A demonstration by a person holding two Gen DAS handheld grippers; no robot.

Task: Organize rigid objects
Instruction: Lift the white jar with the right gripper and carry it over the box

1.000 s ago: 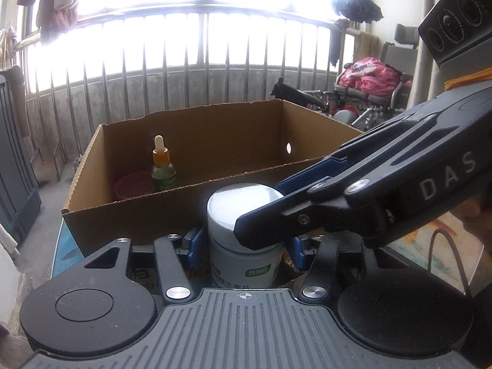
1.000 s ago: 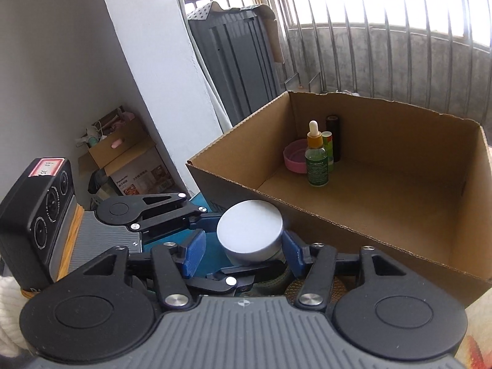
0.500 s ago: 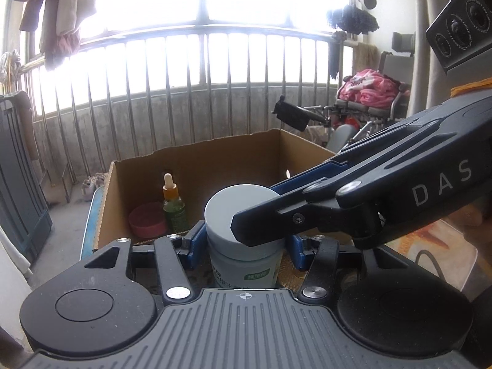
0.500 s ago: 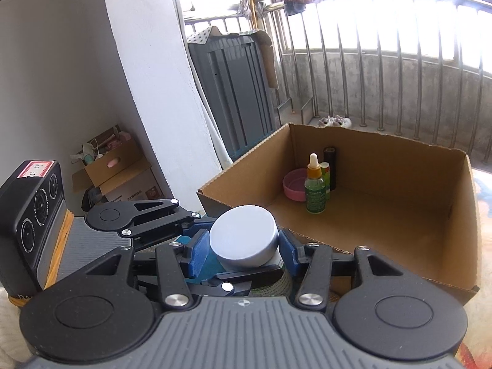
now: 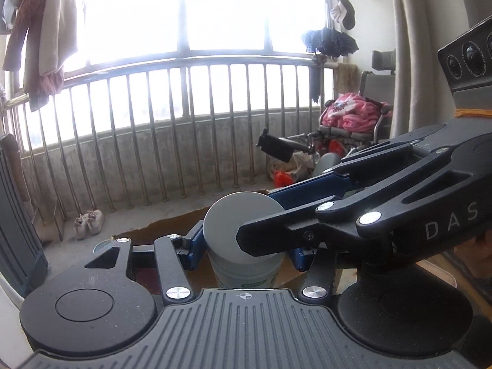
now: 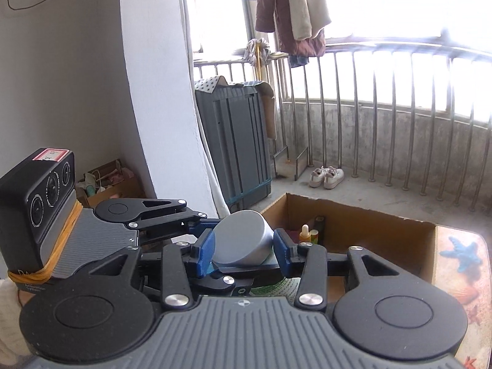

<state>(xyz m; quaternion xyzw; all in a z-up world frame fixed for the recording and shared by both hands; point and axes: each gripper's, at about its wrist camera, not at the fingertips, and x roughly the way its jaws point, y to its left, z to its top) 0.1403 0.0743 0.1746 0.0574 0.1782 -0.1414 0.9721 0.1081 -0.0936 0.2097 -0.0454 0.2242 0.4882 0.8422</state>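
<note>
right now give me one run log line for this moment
phase: jar lifted | left tongs: gripping jar body | right tongs: closing on lid | box: dropper bottle inside

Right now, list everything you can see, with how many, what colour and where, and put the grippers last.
jar: one, white with grey lid, between both grippers
cardboard box: one, brown, beyond the jar
dropper bottle: one, green, inside the box
shoes: one pair, white, on the floor by the railing
hanging clothes: several, maroon and beige, above the railing
left gripper: one, black with blue pads, clamped on the jar body
right gripper: one, black with blue pads, jaws just closing onto the lid
</note>
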